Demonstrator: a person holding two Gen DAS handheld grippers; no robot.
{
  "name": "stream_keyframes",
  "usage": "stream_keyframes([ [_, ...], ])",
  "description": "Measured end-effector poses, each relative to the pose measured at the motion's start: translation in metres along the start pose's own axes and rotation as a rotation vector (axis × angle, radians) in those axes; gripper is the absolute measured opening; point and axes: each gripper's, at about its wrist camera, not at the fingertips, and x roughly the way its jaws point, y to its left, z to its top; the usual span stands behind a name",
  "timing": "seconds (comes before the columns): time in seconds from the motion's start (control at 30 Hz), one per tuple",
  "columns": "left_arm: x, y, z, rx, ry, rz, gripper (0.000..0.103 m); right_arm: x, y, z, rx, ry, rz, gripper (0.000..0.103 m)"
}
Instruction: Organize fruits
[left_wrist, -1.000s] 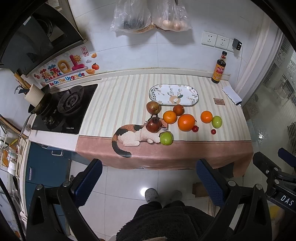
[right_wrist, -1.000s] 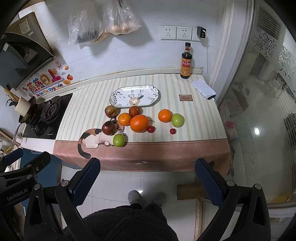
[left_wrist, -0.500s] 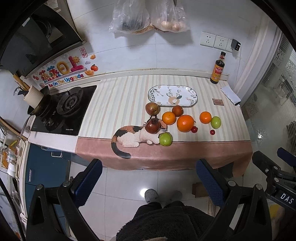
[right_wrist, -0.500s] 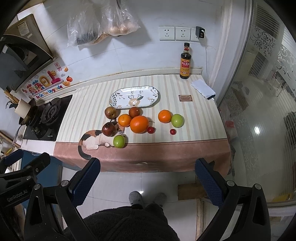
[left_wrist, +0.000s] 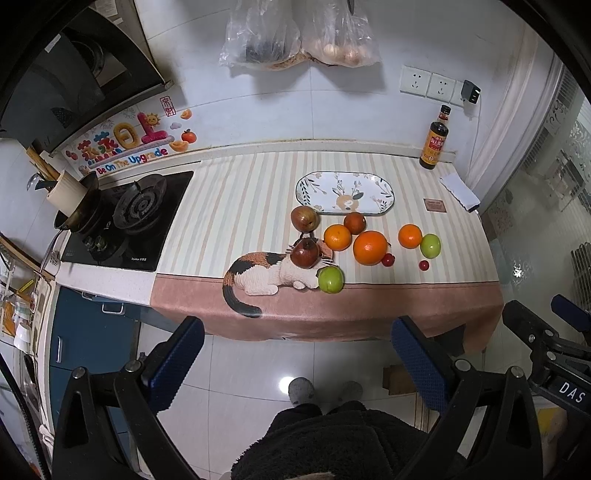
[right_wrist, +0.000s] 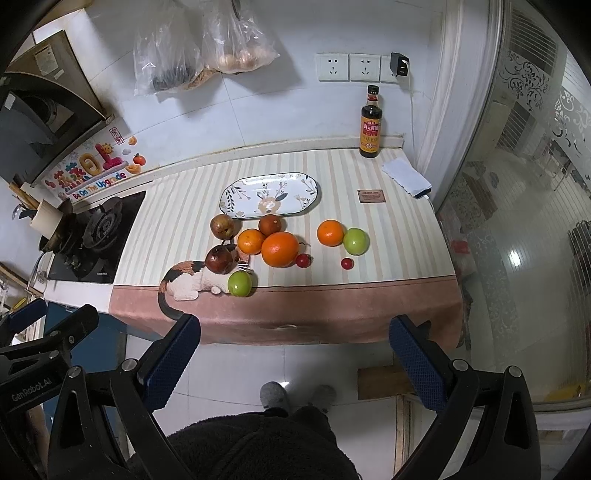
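Both jaws wide apart, empty: left gripper (left_wrist: 295, 354), right gripper (right_wrist: 293, 347), well short of the counter. Fruits loose before the empty oval plate (right_wrist: 236, 195). Green apple (right_wrist: 240, 283) near the edge: liable to roll off if nudged.

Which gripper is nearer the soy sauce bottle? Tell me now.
Right, as far as the views show. The soy sauce bottle stands at the counter's back right corner. The right gripper faces it from front-centre; the left gripper hangs further left.
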Motion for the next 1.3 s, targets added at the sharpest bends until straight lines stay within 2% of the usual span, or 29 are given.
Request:
stream_keyframes([
  [1.1,0.001,0.002,0.004,-0.001,-0.003,0.000,0.103,0.002,0.000,0.003,0.000,0.002,0.007,0.103],
  [1.23,0.002,0.002,0.005,0.004,-0.011,0.007,0.103,0.007,0.001,0.005,0.016,-0.008,0.016,0.103],
  [1.3,0.008,0.007,0.010,0.007,-0.046,0.036,0.103,0.011,-0.001,0.007,0.046,-0.027,0.045,0.103],
])
